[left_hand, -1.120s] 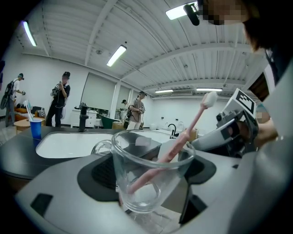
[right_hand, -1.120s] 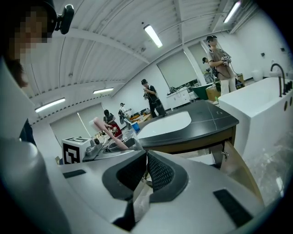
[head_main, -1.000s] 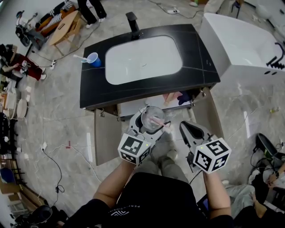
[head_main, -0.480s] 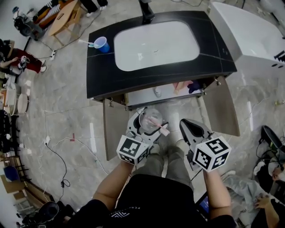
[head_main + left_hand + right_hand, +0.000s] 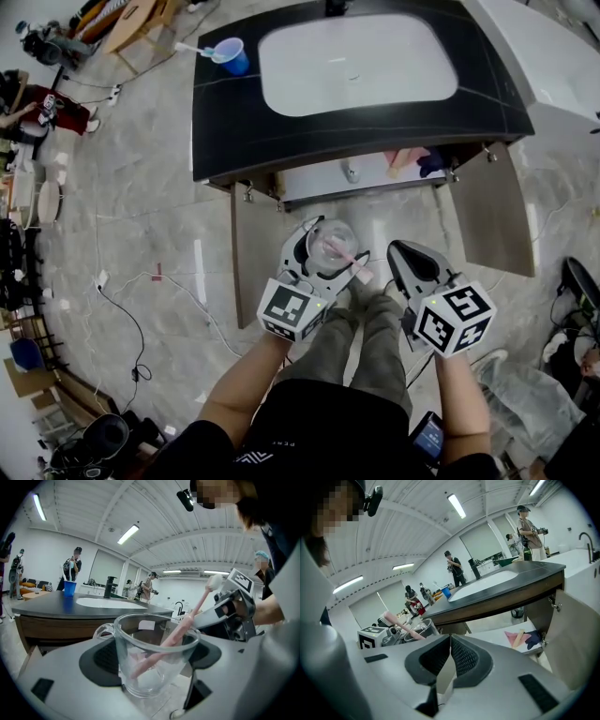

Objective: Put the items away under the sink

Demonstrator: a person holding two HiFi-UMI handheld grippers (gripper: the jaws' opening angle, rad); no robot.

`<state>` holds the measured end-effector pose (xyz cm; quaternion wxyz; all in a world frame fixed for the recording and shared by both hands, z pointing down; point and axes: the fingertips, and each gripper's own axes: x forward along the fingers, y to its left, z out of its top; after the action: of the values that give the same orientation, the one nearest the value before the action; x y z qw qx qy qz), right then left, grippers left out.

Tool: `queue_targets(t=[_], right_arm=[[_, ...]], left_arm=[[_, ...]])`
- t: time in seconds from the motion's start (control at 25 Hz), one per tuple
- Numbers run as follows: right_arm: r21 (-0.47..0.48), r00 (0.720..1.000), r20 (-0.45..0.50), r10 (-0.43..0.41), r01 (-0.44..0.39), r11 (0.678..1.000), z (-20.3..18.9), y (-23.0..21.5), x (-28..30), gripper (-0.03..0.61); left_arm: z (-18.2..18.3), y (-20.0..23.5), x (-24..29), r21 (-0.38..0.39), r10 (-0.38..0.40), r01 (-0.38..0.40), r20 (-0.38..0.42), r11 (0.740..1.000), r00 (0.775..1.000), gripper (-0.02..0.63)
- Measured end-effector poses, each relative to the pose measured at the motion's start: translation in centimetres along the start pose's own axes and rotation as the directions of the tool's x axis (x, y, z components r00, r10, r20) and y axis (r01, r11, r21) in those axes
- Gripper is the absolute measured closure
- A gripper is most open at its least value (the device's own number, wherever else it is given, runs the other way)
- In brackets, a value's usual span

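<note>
My left gripper (image 5: 328, 242) is shut on a clear glass cup (image 5: 330, 246) with a pink toothbrush (image 5: 345, 258) standing in it. In the left gripper view the cup (image 5: 152, 660) sits upright between the two dark pads, and the toothbrush (image 5: 187, 623) leans to the right. My right gripper (image 5: 410, 255) hangs beside it, its pads (image 5: 461, 656) pressed together with nothing between them. Both are held in front of the open cabinet under the black sink counter (image 5: 281, 131). On the cabinet shelf (image 5: 375, 183) lie a pink and a dark blue item (image 5: 419, 161).
Both cabinet doors stand open, the left door (image 5: 253, 262) and the right door (image 5: 502, 211). A blue cup (image 5: 232, 54) with a toothbrush stands on the counter's far left corner. A white bathtub (image 5: 553, 47) is at the right. Several people stand in the background.
Both grippers have sunk and come nearer the open cabinet, the left still holding the cup. The sink counter has slid up in the head view.
</note>
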<state>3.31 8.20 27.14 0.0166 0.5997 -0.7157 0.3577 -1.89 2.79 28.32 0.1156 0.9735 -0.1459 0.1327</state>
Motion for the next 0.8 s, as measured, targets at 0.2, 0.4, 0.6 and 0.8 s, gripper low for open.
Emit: queue_targets(t=[0.2, 0.4, 0.6, 0.8], right_arm=[[-0.026, 1.0, -0.018, 0.0, -0.001, 1.0, -1.8, -0.2, 2.0, 0.543], [-0.026, 1.0, -0.027, 0.003, -0.004, 1.0, -3.8, -2.1, 3.6, 0.543], [-0.029, 0.999, -0.036, 0.008, -0.009, 1.0, -6.2, -4.5, 5.4, 0.543], [-0.024, 0.998, -0.059, 0.007, -0.009, 1.0, -8.9, -6.9, 6.9, 0.543]], left_arm=[[-3.0, 1.4, 0.1, -0.025, 0.024, -0.024, -0.006, 0.999, 1.0, 0.202], [-6.2, 2.5, 1.4, -0.057, 0.051, -0.051, -0.01, 0.997, 0.999, 0.202], [-9.2, 3.4, 2.7, -0.067, 0.073, -0.074, -0.009, 0.995, 0.997, 0.202], [-12.1, 3.3, 4.4, -0.083, 0.063, -0.063, -0.003, 0.995, 0.998, 0.202]])
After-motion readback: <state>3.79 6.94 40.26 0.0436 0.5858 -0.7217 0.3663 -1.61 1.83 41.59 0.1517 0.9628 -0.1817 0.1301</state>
